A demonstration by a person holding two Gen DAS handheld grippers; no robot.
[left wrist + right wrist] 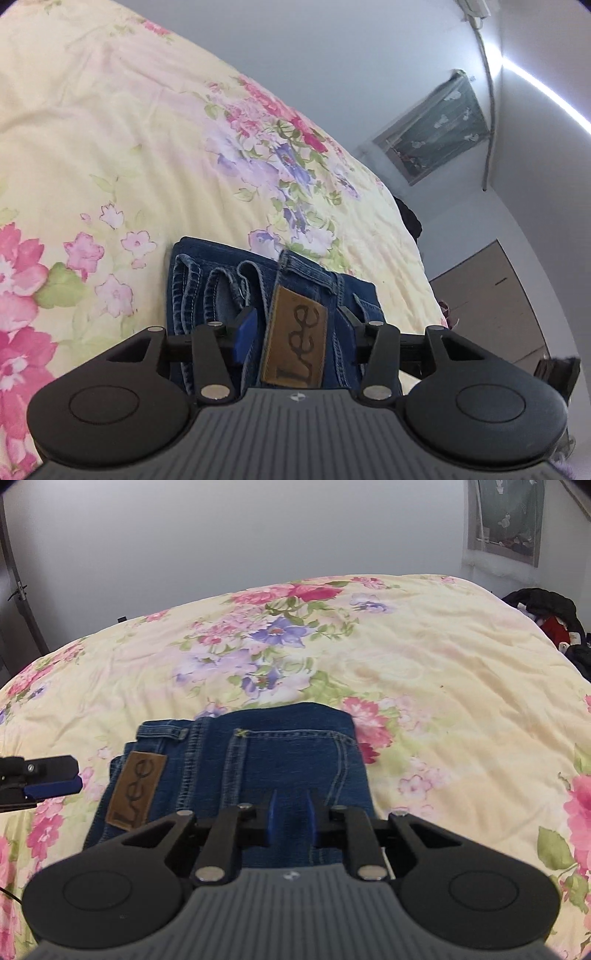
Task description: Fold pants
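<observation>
The left gripper (295,325) is hanging spread over the folded jeans (258,768); the right gripper (291,819) is standing narrowly parted, its tips hiding any contact with the denim.

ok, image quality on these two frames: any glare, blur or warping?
Left wrist: heavy fisheye warp, a blown-out light strip streaks top right; jeans label sharp. Right wrist: bedspread bulges into a dome, soft even light, no glare, jeans slightly soft.

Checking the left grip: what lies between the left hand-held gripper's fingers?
The jeans' waistband with the Lee patch, seen in the left wrist view; the pads stand apart from it.
</observation>
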